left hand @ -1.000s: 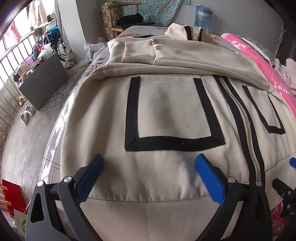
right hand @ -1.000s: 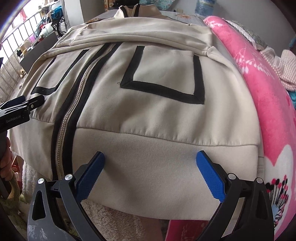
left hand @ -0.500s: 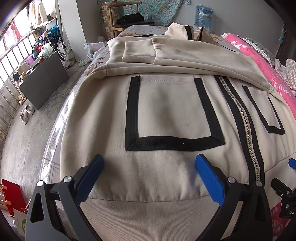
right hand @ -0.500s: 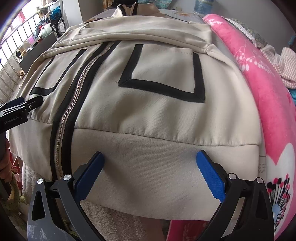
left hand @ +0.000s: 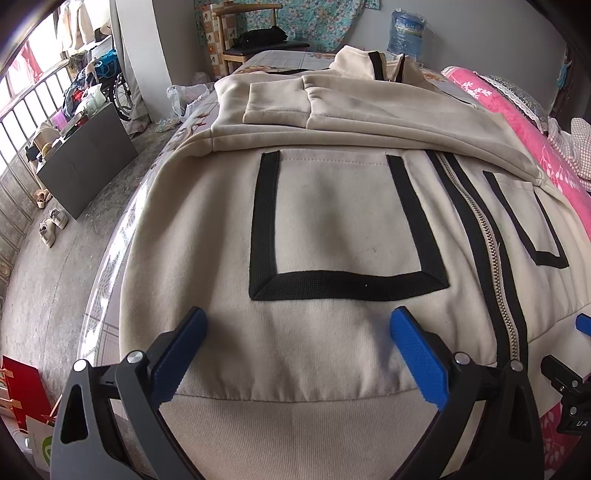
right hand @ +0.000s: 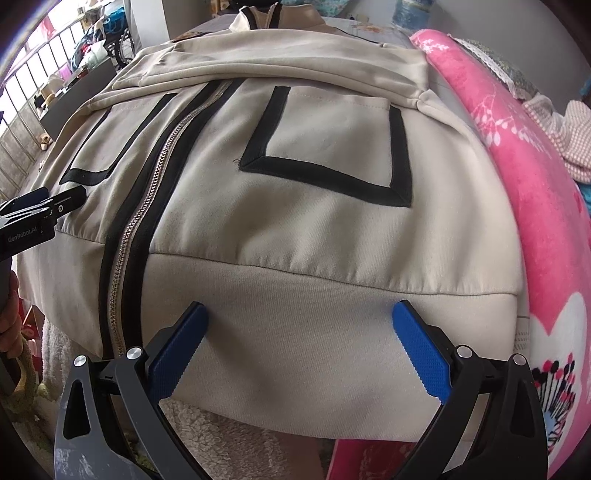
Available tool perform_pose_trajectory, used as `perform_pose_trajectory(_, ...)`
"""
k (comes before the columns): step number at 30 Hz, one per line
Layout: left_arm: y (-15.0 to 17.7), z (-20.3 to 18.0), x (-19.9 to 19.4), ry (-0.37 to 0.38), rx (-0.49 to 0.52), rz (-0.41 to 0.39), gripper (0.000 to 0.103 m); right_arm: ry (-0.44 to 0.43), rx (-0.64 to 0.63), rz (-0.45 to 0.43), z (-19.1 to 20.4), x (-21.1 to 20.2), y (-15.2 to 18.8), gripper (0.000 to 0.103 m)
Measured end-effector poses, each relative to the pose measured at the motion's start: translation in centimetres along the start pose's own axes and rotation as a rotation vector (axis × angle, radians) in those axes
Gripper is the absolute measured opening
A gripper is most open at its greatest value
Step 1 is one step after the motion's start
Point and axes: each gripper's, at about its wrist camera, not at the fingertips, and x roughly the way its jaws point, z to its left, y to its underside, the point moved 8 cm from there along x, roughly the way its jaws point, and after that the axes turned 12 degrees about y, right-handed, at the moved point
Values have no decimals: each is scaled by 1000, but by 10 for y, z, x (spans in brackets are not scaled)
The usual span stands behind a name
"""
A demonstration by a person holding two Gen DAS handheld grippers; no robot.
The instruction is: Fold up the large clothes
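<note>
A cream zip jacket (left hand: 340,221) with black-trimmed pockets lies front-up on the bed, both sleeves folded across its chest. Its zipper (left hand: 491,251) runs down the middle. My left gripper (left hand: 297,325) is open above the hem band on the jacket's left half, just below the left pocket (left hand: 343,229). My right gripper (right hand: 299,317) is open over the hem band (right hand: 314,325) on the right half, below the right pocket (right hand: 332,147). Nothing sits between either pair of blue pads (right hand: 421,354). The left gripper (right hand: 33,218) also shows at the right wrist view's left edge.
A pink floral blanket (right hand: 546,206) runs along the bed's right side. The bed's left edge (left hand: 110,266) drops to a concrete floor with shoes (left hand: 51,225) and a dark cabinet (left hand: 85,166). A wooden chair (left hand: 251,33) and water jug (left hand: 406,33) stand behind.
Both grippers stay open and almost still. The right wrist view has crept slightly forward over the hem band.
</note>
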Motion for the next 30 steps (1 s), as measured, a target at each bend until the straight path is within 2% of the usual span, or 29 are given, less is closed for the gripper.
perform_pose_trajectory(3, 0, 0, 0, 1, 2, -2, 98, -1, 12, -2, -2, -6, -2, 96)
perform_pose_trajectory(9, 1, 0, -2, 4, 9, -20, 98, 17, 20, -84, 0, -21, -10, 96)
perform_pose_trajectory(14, 0, -1, -1, 15, 30, -26, 98, 5, 54, -71, 3, -5, 0, 96)
perform_pose_trajectory(26, -4, -1, 3, 22, 40, 1, 99, 20, 110, -152, -5, -18, 0, 96)
perform_pose_trajectory(30, -3, -1, 3, 17, 35, 0, 99, 5, 90, -130, -2, -7, 4, 96)
